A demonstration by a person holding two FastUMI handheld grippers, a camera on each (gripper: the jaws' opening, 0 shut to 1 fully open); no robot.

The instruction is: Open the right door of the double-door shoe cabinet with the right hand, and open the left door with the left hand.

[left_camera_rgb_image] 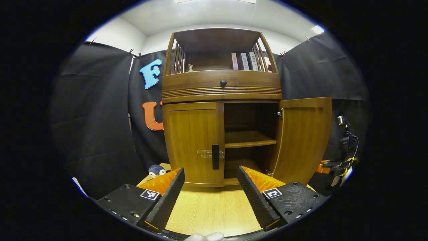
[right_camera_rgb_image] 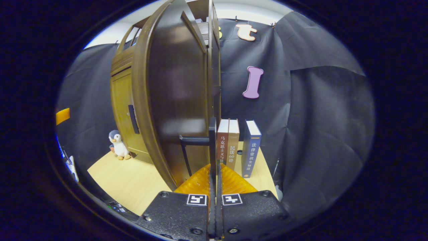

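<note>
In the left gripper view, my left gripper hangs with its fingers apart over the table, in front of the cabinet. The left door is closed, its handle untouched; the right door stands swung open.

In the right gripper view, my right gripper is clamped on the right door's handle, the door edge-on before me. Three books stand on the table behind, a toy penguin by the cabinet.
</note>
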